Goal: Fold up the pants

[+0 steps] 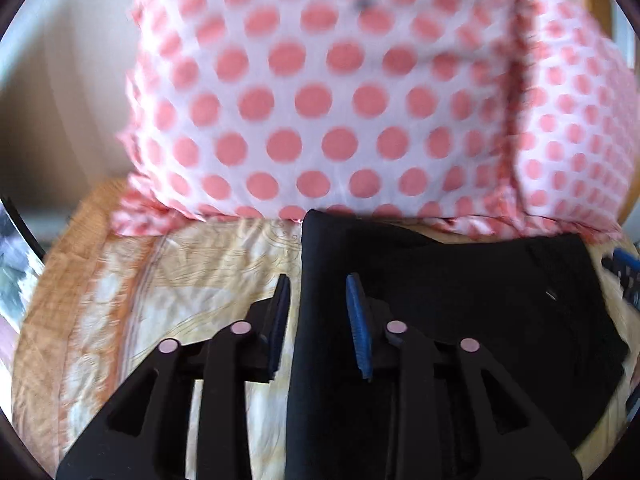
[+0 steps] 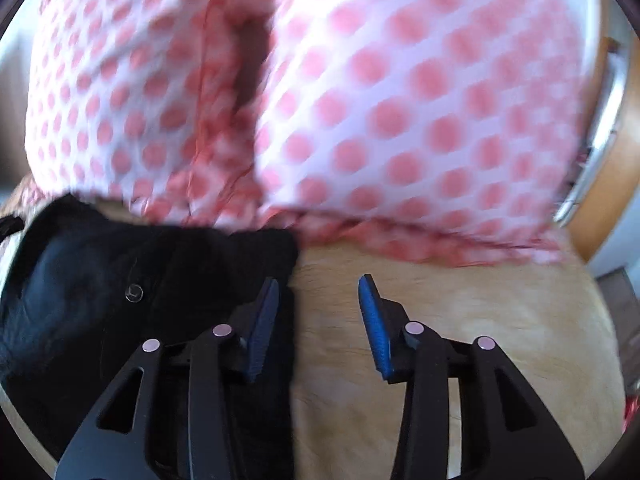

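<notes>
Black pants (image 1: 460,300) lie on a bed with a yellow patterned sheet (image 1: 168,280), waist end up against a pink polka-dot pillow (image 1: 312,100). Cloth is dark and matte, and a small button (image 2: 134,293) is visible. Left gripper (image 1: 318,322): jaws wide, straddling the pants' left edge. Right gripper (image 2: 318,326): jaws wide over the right edge, holding nothing.

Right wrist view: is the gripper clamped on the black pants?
No: the right gripper stands open, its jaws spread over the edge of the black pants and the yellow bedsheet, gripping nothing.
</notes>
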{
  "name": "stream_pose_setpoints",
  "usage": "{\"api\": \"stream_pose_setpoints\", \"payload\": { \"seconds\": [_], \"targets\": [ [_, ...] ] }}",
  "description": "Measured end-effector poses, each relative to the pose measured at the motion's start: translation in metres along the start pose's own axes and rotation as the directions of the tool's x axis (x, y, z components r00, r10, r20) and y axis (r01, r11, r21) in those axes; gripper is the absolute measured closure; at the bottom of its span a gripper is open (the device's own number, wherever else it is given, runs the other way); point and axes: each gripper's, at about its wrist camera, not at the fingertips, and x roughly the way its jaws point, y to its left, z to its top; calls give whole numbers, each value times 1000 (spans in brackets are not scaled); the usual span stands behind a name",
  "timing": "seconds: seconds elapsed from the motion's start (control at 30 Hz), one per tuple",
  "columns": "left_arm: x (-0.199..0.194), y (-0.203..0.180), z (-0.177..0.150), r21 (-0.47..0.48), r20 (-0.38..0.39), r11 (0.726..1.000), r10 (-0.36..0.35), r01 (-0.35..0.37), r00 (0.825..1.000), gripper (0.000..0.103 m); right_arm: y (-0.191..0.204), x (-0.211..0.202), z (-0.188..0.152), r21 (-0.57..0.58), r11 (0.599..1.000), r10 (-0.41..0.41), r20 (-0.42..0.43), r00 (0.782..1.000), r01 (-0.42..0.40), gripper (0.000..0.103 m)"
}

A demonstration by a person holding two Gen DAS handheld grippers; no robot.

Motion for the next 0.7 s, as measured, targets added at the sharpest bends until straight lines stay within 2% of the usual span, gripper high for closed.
{"api": "stream_pose_setpoints", "payload": {
  "seconds": [0.03,0.07,0.13,0.23,0.3,0.37,0.4,0.5,0.53,0.57,0.6,0.7],
  "targets": [
    [-15,-2,-7,5,17,1000,-29,29,999,59,-1,-13,-4,0,1000,7,22,1000,-7,60],
    [-32,-6,-19,7,29,998,-66,66,997,51,4,-30,-11,-17,998,61,40,997,-60,60],
    [-56,-21,-45,27,14,991,-133,133,991,44,19,-48,-24,-66,991,121,41,992,-118,60],
    [-62,-46,-74,84,-40,977,-192,195,981,42,49,-60,-47,-149,972,186,-5,983,-184,60],
    [-49,-58,-87,103,-103,971,-206,216,973,42,65,-58,-58,-181,962,198,-54,979,-204,59],
    [-36,-67,-97,97,-168,971,-202,220,965,42,74,-51,-66,-203,961,167,-116,979,-188,52],
    [-28,-66,-100,84,-199,971,-205,225,958,41,81,-43,-75,-221,959,142,-162,977,-176,52],
    [-24,-65,-103,56,-193,969,-225,239,955,40,83,-43,-81,-204,968,125,-127,984,-149,51],
    [-23,-64,-101,29,-195,967,-242,252,951,35,81,-42,-80,-196,970,122,-127,984,-146,50],
    [-22,-62,-101,17,-195,964,-258,266,946,25,81,-42,-80,-189,971,123,-126,984,-145,48],
    [-21,-64,-100,18,-197,959,-274,283,941,23,78,-42,-80,-177,973,129,-126,984,-150,46],
    [-42,-65,-107,22,-162,969,-239,246,957,22,63,-49,-79,-85,980,167,-129,978,-179,38]
  ]
}}
